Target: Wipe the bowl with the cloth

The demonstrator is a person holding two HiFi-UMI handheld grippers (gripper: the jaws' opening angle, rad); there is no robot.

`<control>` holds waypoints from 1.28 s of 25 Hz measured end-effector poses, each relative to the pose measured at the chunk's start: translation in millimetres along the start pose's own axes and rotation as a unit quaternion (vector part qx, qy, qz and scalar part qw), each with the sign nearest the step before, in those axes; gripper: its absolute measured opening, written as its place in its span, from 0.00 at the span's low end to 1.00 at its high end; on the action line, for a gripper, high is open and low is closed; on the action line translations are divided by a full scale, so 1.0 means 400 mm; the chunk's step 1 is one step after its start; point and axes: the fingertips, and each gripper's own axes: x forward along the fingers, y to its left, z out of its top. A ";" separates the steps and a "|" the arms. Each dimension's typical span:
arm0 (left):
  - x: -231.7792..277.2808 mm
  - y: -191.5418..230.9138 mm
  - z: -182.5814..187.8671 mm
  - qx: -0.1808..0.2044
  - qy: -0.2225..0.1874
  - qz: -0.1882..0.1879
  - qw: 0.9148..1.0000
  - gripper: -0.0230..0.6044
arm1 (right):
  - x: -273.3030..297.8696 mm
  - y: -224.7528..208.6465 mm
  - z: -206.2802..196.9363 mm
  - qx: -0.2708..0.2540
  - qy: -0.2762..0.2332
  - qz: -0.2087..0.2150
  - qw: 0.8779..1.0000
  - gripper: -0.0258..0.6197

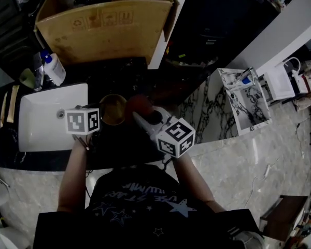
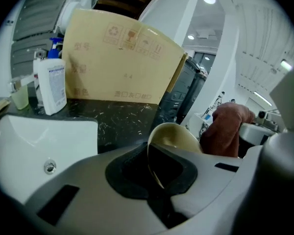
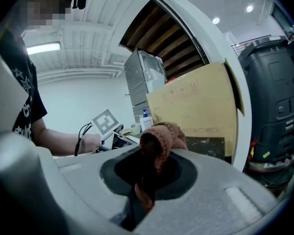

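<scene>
A tan bowl (image 1: 113,109) is held tilted above the dark counter, just right of the sink. My left gripper (image 1: 101,120) is shut on it. In the left gripper view the bowl's thin rim (image 2: 179,137) runs down between the jaws of that gripper (image 2: 155,180). A reddish-brown cloth (image 1: 139,104) hangs bunched beside the bowl's right edge, and my right gripper (image 1: 141,116) is shut on it. In the right gripper view the cloth (image 3: 159,138) bulges up out of the closed jaws (image 3: 143,182). From the left gripper the cloth (image 2: 228,129) shows just right of the bowl.
A white sink (image 1: 46,113) is set in the black marbled counter (image 1: 140,82) at the left. A white pump bottle (image 1: 54,69) stands behind it. A large cardboard box (image 1: 103,27) leans at the back. A white open cabinet (image 1: 246,100) stands to the right, a black bin (image 3: 274,102) beyond.
</scene>
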 end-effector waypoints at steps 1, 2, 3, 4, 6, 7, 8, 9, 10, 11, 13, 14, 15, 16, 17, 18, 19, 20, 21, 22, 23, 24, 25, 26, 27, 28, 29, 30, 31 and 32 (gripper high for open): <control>-0.001 -0.012 0.006 0.013 -0.002 0.004 1.000 0.07 | 0.012 0.015 0.001 -0.012 0.005 0.005 1.000 0.11; -0.002 -0.025 0.009 0.025 -0.004 0.006 1.000 0.07 | 0.025 0.025 -0.003 -0.026 0.014 0.005 1.000 0.11; -0.003 -0.039 0.011 0.036 -0.005 0.007 0.999 0.07 | 0.036 0.031 -0.010 -0.038 0.024 0.001 0.999 0.11; -0.004 -0.054 0.011 0.045 -0.005 0.006 0.999 0.07 | 0.045 0.035 -0.017 -0.046 0.034 -0.002 0.998 0.11; -0.009 -0.087 0.011 0.059 -0.007 -0.001 0.998 0.07 | 0.058 0.046 -0.032 -0.054 0.050 -0.004 0.997 0.11; -0.011 -0.105 0.011 0.065 -0.008 -0.006 0.998 0.07 | 0.064 0.053 -0.039 -0.058 0.059 -0.003 0.997 0.11; -0.014 -0.124 0.009 0.070 -0.009 -0.013 0.997 0.07 | 0.071 0.060 -0.048 -0.065 0.069 -0.003 0.996 0.11; -0.015 -0.142 0.005 0.075 -0.008 -0.022 0.997 0.07 | 0.079 0.065 -0.056 -0.073 0.079 -0.005 0.994 0.11; -0.016 -0.158 0.000 0.077 -0.008 -0.031 0.996 0.07 | 0.087 0.067 -0.064 -0.083 0.087 -0.009 0.993 0.11; -0.017 -0.168 -0.002 0.078 -0.008 -0.038 0.996 0.07 | 0.095 0.065 -0.070 -0.094 0.093 -0.016 0.991 0.11; -0.025 -0.170 0.002 0.077 -0.013 -0.040 0.996 0.07 | 0.107 0.056 -0.078 -0.113 0.103 -0.029 0.988 0.11; -0.031 -0.168 0.005 0.077 -0.014 -0.038 0.996 0.07 | 0.110 0.056 -0.079 -0.121 0.108 -0.032 0.986 0.11; -0.034 -0.168 0.006 0.078 -0.014 -0.037 0.996 0.07 | 0.114 0.059 -0.078 -0.127 0.113 -0.035 0.985 0.11; -0.036 -0.169 0.004 0.080 -0.013 -0.036 0.996 0.07 | 0.117 0.061 -0.077 -0.135 0.119 -0.040 0.983 0.11; -0.038 -0.171 0.003 0.082 -0.013 -0.035 0.996 0.07 | 0.120 0.060 -0.078 -0.145 0.125 -0.046 0.980 0.11; -0.041 -0.172 0.001 0.083 -0.012 -0.035 0.996 0.07 | 0.122 0.058 -0.080 -0.156 0.133 -0.055 0.977 0.11; -0.043 -0.174 -0.004 0.083 -0.010 -0.037 0.996 0.07 | 0.123 0.052 -0.083 -0.167 0.142 -0.065 0.973 0.11; -0.044 -0.177 -0.010 0.083 -0.006 -0.041 0.996 0.07 | 0.124 0.044 -0.084 -0.179 0.153 -0.078 0.969 0.11; -0.044 -0.181 -0.016 0.083 -0.001 -0.047 0.995 0.07 | 0.125 0.035 -0.085 -0.191 0.163 -0.092 0.963 0.11; -0.045 -0.185 -0.020 0.084 0.002 -0.051 0.995 0.08 | 0.126 0.024 -0.085 -0.203 0.172 -0.107 0.958 0.11; -0.046 -0.188 -0.023 0.084 0.003 -0.054 0.995 0.08 | 0.125 0.013 -0.085 -0.215 0.180 -0.122 0.952 0.11; -0.047 -0.190 -0.023 0.083 0.002 -0.055 0.995 0.08 | 0.123 0.001 -0.084 -0.228 0.190 -0.134 0.946 0.11; -0.050 -0.190 -0.021 0.080 -0.002 -0.057 0.995 0.08 | 0.119 -0.009 -0.084 -0.240 0.199 -0.144 0.939 0.11; -0.054 -0.189 -0.018 0.074 -0.007 -0.059 0.995 0.08 | 0.114 -0.016 -0.083 -0.251 0.210 -0.151 0.933 0.11; -0.058 -0.188 -0.014 0.069 -0.014 -0.060 0.996 0.08 | 0.109 -0.020 -0.083 -0.261 0.222 -0.155 0.927 0.11; -0.062 -0.186 -0.008 0.065 -0.021 -0.061 0.996 0.08 | 0.104 -0.022 -0.085 -0.270 0.237 -0.158 0.920 0.11; -0.065 -0.184 -0.003 0.065 -0.027 -0.059 0.996 0.08 | 0.101 -0.022 -0.090 -0.279 0.255 -0.159 0.912 0.11; -0.067 -0.183 0.001 0.068 -0.033 -0.056 0.996 0.08 | 0.098 -0.022 -0.098 -0.287 0.276 -0.159 0.903 0.11; -0.068 -0.184 0.004 0.074 -0.038 -0.054 0.995 0.08 | 0.094 -0.020 -0.107 -0.293 0.298 -0.158 0.895 0.11; -0.070 -0.187 0.006 0.081 -0.042 -0.052 0.994 0.08 | 0.090 -0.016 -0.117 -0.296 0.320 -0.156 0.887 0.11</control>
